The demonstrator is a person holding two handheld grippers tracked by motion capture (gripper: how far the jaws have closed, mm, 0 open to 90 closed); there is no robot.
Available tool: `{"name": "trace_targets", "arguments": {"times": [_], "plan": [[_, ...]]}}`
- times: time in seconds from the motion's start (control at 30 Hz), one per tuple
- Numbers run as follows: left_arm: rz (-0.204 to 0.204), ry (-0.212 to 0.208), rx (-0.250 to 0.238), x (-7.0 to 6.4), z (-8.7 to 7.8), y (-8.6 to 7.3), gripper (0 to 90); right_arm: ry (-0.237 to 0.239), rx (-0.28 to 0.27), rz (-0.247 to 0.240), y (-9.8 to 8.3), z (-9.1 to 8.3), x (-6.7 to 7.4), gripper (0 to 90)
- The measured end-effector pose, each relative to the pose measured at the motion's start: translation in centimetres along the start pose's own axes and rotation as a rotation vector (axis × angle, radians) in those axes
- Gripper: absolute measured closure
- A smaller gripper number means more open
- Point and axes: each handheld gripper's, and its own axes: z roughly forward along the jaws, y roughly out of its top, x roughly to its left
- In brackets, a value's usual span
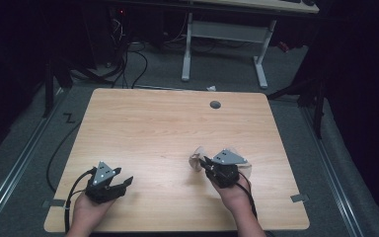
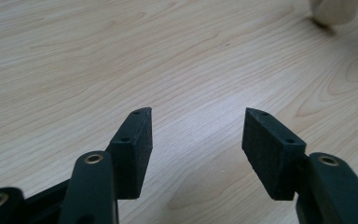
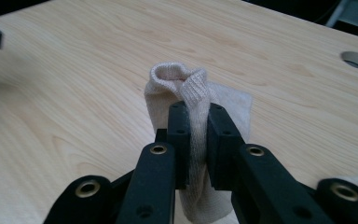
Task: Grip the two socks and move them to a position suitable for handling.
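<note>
Sock (image 3: 193, 93) sits pinched at its ribbed cuff in my right gripper (image 3: 198, 121), at 5 o'clock on the table (image 1: 143, 123). Left gripper (image 2: 196, 135) stands released at 7 o'clock. Step in hand: lifting. Next move likely calls for a second grasp.

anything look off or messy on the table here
Nothing is spilled or damaged. The one untidy thing is the beige sock: it is bunched up, cuff curled over, pinched between the right gripper's jaws. The left gripper rests open on the bare wooden table.
</note>
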Motion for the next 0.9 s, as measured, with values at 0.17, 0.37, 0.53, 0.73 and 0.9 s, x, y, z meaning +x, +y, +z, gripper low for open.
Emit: {"name": "trace_targets", "arguments": {"times": [0.17, 0.37, 0.53, 0.73, 0.9], "plan": [[0.006, -0.055, -0.022, -1.8, 0.7, 0.3, 41.1, 0.043, -0.01, -0.023, 0.4, 0.3, 1.6, 81.5], [0.057, -0.105, -0.022, -5.3, 2.1, 0.5, 39.9, 0.094, -0.007, -0.062, 0.7, 0.7, 3.6, 81.5], [0.064, -0.137, -0.04, -7.2, 2.9, 0.8, 39.5, 0.137, -0.019, -0.081, 1.1, 0.7, 5.1, 81.5], [0.042, -0.132, -0.045, -7.3, 3.4, 0.9, 38.8, 0.179, -0.043, -0.097, 1.5, 0.3, 6.5, 81.5], [0.026, -0.114, -0.025, -7.2, 4.2, 0.9, 40.2, 0.205, -0.052, -0.105, 1.7, 0.1, 7.3, 81.5]]}}
